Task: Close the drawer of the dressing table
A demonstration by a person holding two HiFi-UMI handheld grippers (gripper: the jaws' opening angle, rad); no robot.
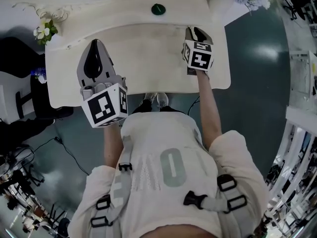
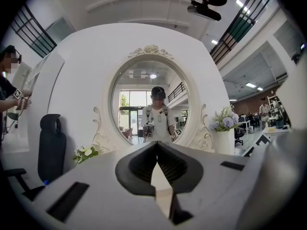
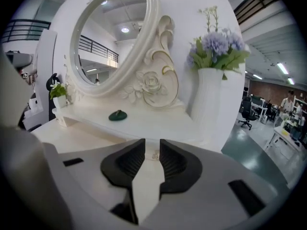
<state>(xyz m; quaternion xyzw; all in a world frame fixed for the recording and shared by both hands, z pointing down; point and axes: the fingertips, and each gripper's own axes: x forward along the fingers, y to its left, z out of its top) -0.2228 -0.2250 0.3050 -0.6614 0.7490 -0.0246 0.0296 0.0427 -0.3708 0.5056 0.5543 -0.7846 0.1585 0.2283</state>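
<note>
- The dressing table (image 1: 59, 90) stands straight in front of the person, with its pale worktop (image 1: 148, 58) seen from above in the head view.
- No drawer juts out from the front edge in that view. The edge runs clean, and the person's shoes (image 1: 156, 99) show just below it.
- The drawer front itself shows in no view. I judge the drawer is most likely already pushed home under the worktop, though that cannot be confirmed here.
- The left tongs (image 2: 156, 145) are clenched, tip against tip, with nothing between them. They are held level above the left part of the worktop and face the oval mirror (image 2: 151, 99).
- The right tongs (image 3: 152, 147) are released, with a narrow gap between the pads and nothing gripped. They tilt downward above the right front of the worktop.
- Beyond the right tongs lie a small green thing (image 3: 117, 115) and a vase of flowers (image 3: 211, 99). Both are well apart from the tongs.
- Neither pair touches the table or any handle.
- As far as these views tell, the closing looks done. What is left is little more than checking that the front sits flush and drawing the hands away.
</note>
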